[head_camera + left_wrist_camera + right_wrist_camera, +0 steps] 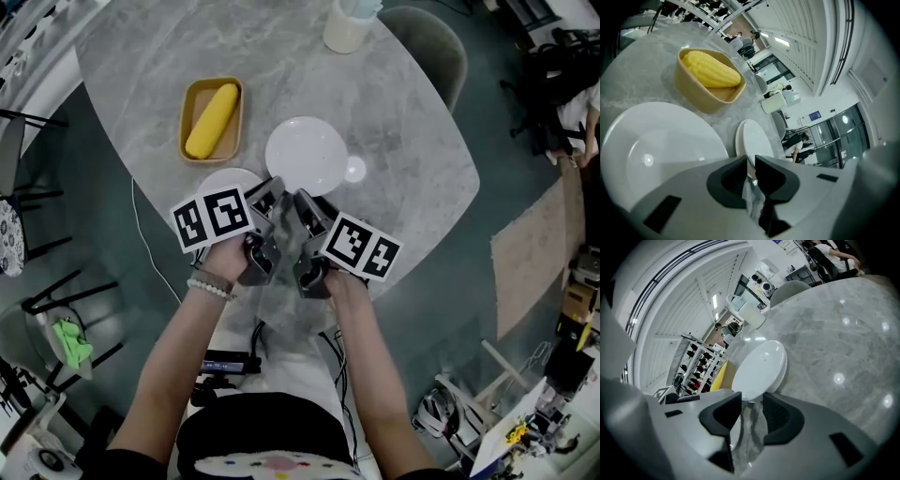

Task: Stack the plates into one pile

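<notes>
Two white plates lie on the grey marble table [403, 141]. The far plate [306, 155] sits in the middle, and it also shows as the far plate [752, 137] and the far plate [760, 363]. The near plate [223, 180] is partly hidden under my left gripper [269, 194]; it fills the left of that gripper's view as the near plate [656, 154]. My left gripper [750, 161] hovers at this plate's right rim, jaws a narrow gap apart with nothing between them. My right gripper [302, 201] is close beside it, just short of the far plate. My right gripper [752, 401] stands open and empty.
A tan tray [189, 105] holding a yellow corn cob [212, 120] lies to the left of the far plate, and appears as the tray [701, 96] beyond the near plate. A pale jug [349, 23] and a grey chair [436, 42] are at the table's far side.
</notes>
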`<action>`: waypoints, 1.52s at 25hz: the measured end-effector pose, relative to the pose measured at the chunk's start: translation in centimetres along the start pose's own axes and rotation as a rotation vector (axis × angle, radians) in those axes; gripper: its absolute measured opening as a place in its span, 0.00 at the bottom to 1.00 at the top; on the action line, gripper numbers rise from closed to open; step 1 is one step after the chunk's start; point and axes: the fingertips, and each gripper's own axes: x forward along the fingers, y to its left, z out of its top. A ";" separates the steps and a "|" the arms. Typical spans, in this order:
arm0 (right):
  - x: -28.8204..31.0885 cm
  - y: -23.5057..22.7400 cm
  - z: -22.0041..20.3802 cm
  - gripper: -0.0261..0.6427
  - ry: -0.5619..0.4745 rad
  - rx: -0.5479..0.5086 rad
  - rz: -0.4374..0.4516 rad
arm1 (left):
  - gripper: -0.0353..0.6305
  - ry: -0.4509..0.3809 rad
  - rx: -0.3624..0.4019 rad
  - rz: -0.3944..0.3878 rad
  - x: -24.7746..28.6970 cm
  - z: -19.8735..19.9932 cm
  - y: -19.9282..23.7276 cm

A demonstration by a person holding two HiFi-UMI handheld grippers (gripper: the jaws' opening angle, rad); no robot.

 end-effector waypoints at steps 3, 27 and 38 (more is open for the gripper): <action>0.1 -0.2 0.1 0.25 0.005 0.000 -0.029 | 0.15 0.013 0.027 0.014 0.2 0.1 -0.2; -0.5 -0.2 -0.4 0.37 0.067 -0.080 -0.164 | 0.30 -0.113 0.135 0.018 -7.9 3.4 1.1; -1.8 3.1 -1.1 0.22 -0.043 -0.179 -0.077 | 0.29 -0.144 0.064 0.056 -13.0 3.0 5.0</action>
